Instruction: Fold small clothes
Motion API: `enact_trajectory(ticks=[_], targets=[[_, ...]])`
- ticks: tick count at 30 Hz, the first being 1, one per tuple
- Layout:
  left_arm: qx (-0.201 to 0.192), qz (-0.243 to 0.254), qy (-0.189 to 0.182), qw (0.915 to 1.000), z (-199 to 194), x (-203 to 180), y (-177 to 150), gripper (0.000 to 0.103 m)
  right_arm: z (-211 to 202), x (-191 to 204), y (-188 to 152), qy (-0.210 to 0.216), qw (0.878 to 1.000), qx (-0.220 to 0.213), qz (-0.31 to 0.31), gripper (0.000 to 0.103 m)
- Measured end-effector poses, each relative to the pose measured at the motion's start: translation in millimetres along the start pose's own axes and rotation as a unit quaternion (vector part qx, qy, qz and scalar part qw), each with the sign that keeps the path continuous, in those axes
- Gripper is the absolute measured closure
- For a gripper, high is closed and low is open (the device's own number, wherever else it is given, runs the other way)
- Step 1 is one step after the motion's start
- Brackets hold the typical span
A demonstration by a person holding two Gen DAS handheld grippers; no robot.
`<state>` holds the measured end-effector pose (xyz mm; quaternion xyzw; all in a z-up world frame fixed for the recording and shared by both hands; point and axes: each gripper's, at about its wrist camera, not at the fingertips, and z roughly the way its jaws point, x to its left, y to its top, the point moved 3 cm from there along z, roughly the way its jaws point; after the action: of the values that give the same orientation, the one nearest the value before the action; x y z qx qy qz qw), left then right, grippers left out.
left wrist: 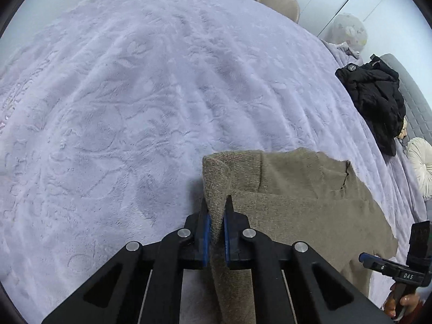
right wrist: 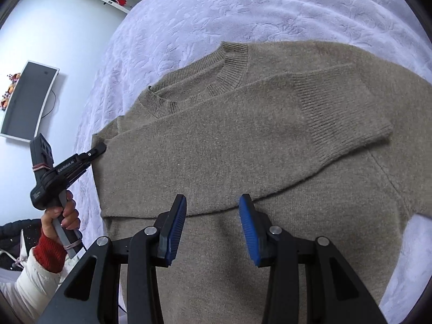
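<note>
A taupe knit sweater (right wrist: pixel 243 140) lies on the lilac bedspread (right wrist: pixel 243 8), one sleeve (right wrist: pixel 310 113) folded across its chest, ribbed collar (right wrist: pixel 216 81) toward the far side. My left gripper (left wrist: pixel 216 205) is shut on the sweater's shoulder edge (left wrist: pixel 216 183); it also shows in the right wrist view (right wrist: pixel 98 148) at the sweater's left shoulder. My right gripper (right wrist: pixel 213 202) is open and empty, just above the sweater's body near the folded sleeve's lower edge. Part of the right gripper shows in the left wrist view (left wrist: pixel 391 264).
A black jacket (left wrist: pixel 375 100) lies on the bed's right side, with a cream cushion (left wrist: pixel 421 164) beyond it. A beige chair (left wrist: pixel 280 0) stands past the bed's far edge. A monitor (right wrist: pixel 27 100) hangs on the wall at left.
</note>
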<state>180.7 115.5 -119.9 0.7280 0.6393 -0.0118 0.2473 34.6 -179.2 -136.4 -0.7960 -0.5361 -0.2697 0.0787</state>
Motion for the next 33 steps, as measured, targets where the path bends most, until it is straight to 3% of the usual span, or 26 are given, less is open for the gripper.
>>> enact_trajectory(ticks=[6, 7, 9, 11, 15, 20, 22, 24, 29, 33], targets=[[0.004, 0.001, 0.017, 0.9999, 15, 10, -11, 0.090, 13, -6, -2, -0.006, 1.000, 0.021, 0.011, 0.058], [0.004, 0.001, 0.026, 0.9996, 12, 9, -11, 0.082, 13, -4, -2, -0.002, 1.000, 0.024, 0.011, 0.058], [-0.005, 0.012, 0.049, 0.9987, -2, 5, -12, 0.064, 13, 1, -4, 0.006, 0.999, 0.032, 0.008, 0.038], [-0.019, 0.023, 0.073, 0.9969, -19, 0, -14, 0.029, 14, 16, -6, 0.029, 0.999, 0.038, -0.002, 0.035], [-0.027, 0.007, 0.086, 0.9959, -46, 8, -23, 0.027, 34, 60, -14, 0.121, 0.991, 0.063, -0.005, 0.035], [-0.027, -0.032, 0.116, 0.9924, -65, 29, -46, 0.027, 100, 120, -33, 0.198, 0.974, 0.110, 0.023, 0.036], [-0.027, -0.034, 0.116, 0.9923, -73, 36, -56, 0.027, 120, 134, -34, 0.208, 0.971, 0.109, 0.036, 0.049], [-0.027, -0.032, 0.126, 0.9912, -80, 40, -65, 0.027, 137, 143, -33, 0.213, 0.970, 0.106, 0.053, 0.088], [-0.016, -0.044, 0.127, 0.9909, -94, 52, -88, 0.027, 158, 166, -40, 0.188, 0.976, 0.112, 0.013, 0.091], [-0.001, -0.045, 0.131, 0.9904, -91, 50, -99, 0.027, 168, 161, -45, 0.158, 0.978, 0.135, 0.008, 0.090]])
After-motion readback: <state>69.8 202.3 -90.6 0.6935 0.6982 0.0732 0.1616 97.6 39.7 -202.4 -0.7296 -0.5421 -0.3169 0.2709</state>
